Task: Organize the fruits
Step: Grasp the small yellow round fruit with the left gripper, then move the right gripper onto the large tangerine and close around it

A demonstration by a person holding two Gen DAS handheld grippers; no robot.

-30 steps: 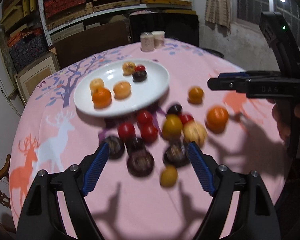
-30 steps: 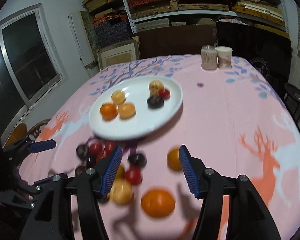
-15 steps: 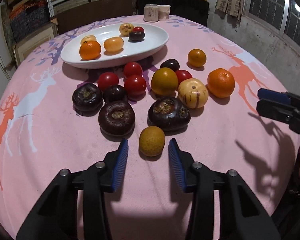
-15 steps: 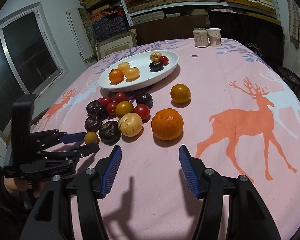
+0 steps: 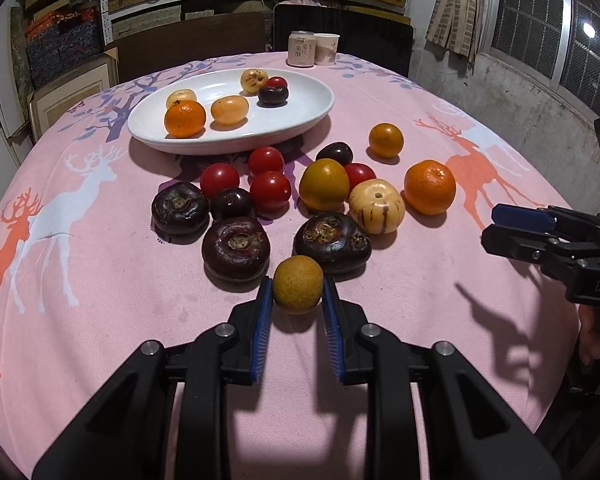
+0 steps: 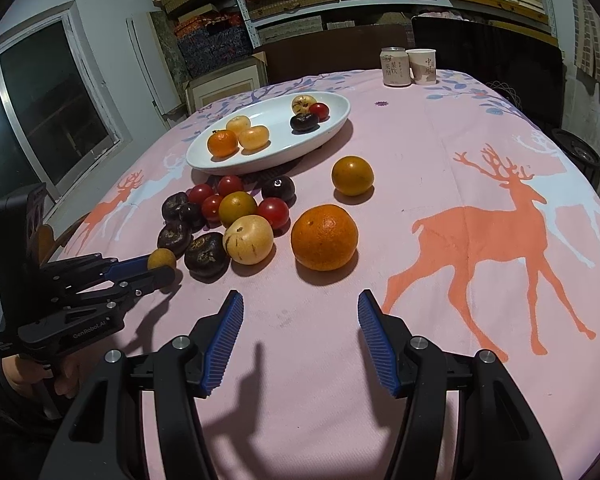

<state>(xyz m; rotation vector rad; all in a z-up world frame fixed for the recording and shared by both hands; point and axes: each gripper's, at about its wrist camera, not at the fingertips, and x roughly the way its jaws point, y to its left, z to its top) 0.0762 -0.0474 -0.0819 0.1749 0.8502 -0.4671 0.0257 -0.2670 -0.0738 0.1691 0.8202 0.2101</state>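
Several fruits lie on the pink tablecloth in front of a white oval plate [image 5: 312, 116] that holds several more. My left gripper [image 5: 296, 292] is shut on a small yellow-brown fruit [image 5: 298, 284] at the near edge of the pile; in the right wrist view the fruit [image 6: 161, 259] sits between its blue pads. Dark purple fruits [image 5: 236, 248], red tomatoes [image 5: 270, 190], a striped cream fruit [image 5: 376, 206] and oranges [image 5: 430, 188] lie beyond it. My right gripper [image 6: 300, 320] is open and empty, low over the cloth in front of a big orange [image 6: 324, 238].
A drink can [image 5: 301, 49] and a paper cup [image 5: 326, 49] stand at the table's far edge. Shelves with boxes and a dark chair stand behind the table. A window is on the left in the right wrist view. A deer print [image 6: 492, 232] marks the cloth.
My left gripper has moved down and forward to the small yellow-brown fruit and closed its pads on it. My right gripper has pulled back toward the table's near side and stays open.
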